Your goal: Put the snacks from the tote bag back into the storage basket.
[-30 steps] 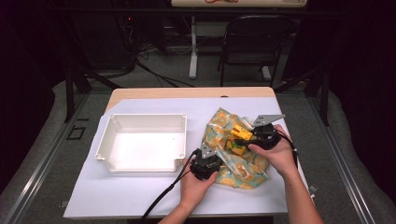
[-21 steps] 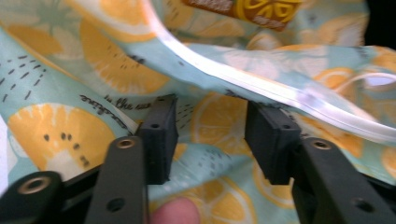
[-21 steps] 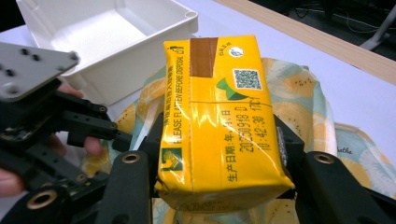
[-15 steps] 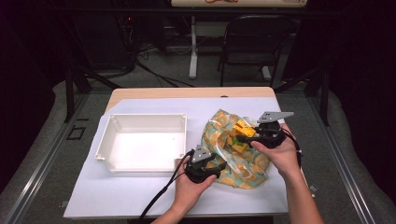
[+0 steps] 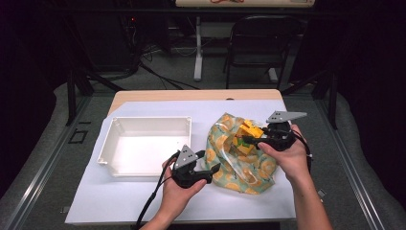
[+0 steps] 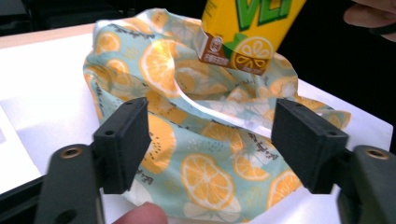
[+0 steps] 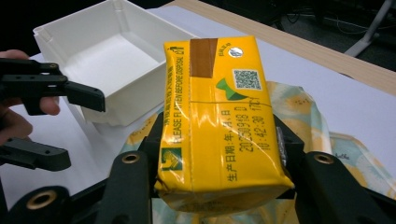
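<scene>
A yellow drink carton is clamped between the jaws of my right gripper, lifted above an orange-print cloth bag that lies crumpled on the white sheet. In the left gripper view the carton hangs over the bag's mouth. My left gripper stands open at the bag's left edge, with nothing between its jaws. In the right gripper view the left gripper appears at the far left, jaws spread.
A white empty bin sits left of the bag on the white sheet covering the wooden table. A chair and cables stand on the floor beyond the table.
My right gripper has risen and moved slightly right with the carton, lifting it out of the bag. My left gripper has drawn back to the left and let go of the bag's edge.
</scene>
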